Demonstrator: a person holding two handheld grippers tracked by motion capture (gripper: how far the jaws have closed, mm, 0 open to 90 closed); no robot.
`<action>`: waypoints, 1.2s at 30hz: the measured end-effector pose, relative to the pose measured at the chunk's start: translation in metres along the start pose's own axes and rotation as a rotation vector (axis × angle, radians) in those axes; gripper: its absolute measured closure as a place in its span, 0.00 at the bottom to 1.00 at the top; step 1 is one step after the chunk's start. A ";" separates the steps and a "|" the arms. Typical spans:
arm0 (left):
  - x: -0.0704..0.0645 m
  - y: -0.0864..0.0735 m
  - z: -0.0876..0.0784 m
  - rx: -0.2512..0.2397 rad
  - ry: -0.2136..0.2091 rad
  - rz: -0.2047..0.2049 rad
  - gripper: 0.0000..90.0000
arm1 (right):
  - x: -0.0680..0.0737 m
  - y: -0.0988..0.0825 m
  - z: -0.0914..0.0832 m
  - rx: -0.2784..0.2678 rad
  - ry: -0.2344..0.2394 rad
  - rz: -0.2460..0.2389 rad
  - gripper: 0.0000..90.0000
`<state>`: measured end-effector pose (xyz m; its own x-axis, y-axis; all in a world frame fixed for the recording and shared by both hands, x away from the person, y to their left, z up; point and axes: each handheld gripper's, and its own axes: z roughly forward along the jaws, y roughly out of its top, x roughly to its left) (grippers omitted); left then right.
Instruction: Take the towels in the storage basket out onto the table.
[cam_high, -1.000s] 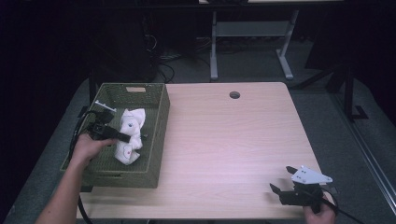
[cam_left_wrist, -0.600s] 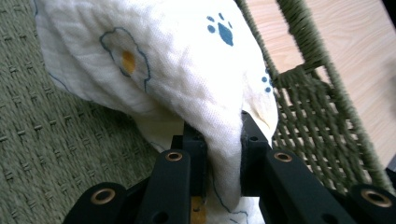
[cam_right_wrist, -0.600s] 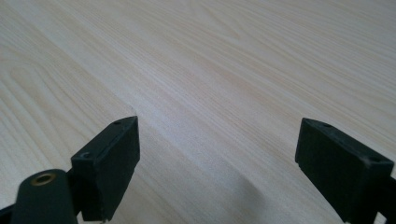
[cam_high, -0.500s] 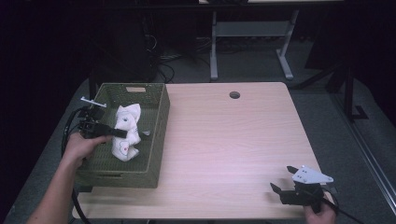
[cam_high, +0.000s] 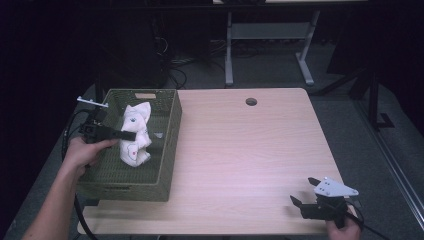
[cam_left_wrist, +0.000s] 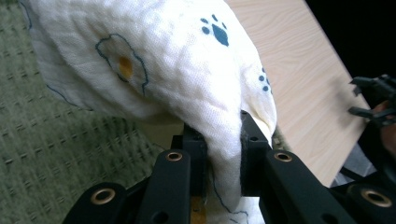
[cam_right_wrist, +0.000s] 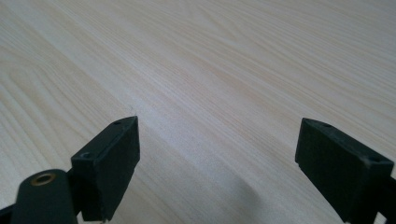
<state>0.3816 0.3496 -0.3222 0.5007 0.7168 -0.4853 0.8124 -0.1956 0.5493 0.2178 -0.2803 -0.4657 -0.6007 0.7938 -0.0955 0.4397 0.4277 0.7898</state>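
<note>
Cloth (cam_high: 135, 136) hung bunched over the basket (cam_high: 169, 150), pinched in the left gripper (cam_high: 129, 135).
Looked light, soft and limp, likely to sag and drag; a fold sat between the left fingers (cam_left_wrist: 250, 154), nearly closed on it, so a grip on a bunched fold seemed right. Basket walls hemmed it in on all sides. Tabletop (cam_high: 250, 150) beyond the basket rim was bare. Right gripper (cam_high: 306, 194) rested near the tabletop's near right corner, fingers (cam_right_wrist: 114, 154) wide apart, holding nothing.

I see the table (cam_high: 260, 145) lit brightly from above while the surrounding room falls nearly black. My gripper views are soft, with the near jaws blurred.
</note>
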 end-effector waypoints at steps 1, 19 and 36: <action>-0.003 0.002 -0.002 -0.007 -0.014 0.001 0.86 | 0.000 0.000 0.000 -0.001 0.000 -0.003 0.15; -0.037 0.024 -0.019 -0.041 -0.065 0.069 0.86 | -0.001 0.000 -0.001 -0.006 -0.003 -0.005 0.15; -0.083 0.057 -0.020 -0.031 -0.078 0.163 0.86 | -0.001 0.001 -0.002 -0.012 0.000 0.002 0.15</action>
<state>0.3808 0.2922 -0.2368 0.6477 0.6232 -0.4383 0.7093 -0.2832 0.6455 0.2177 -0.2815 -0.4636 -0.5998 0.7946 -0.0939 0.4326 0.4207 0.7974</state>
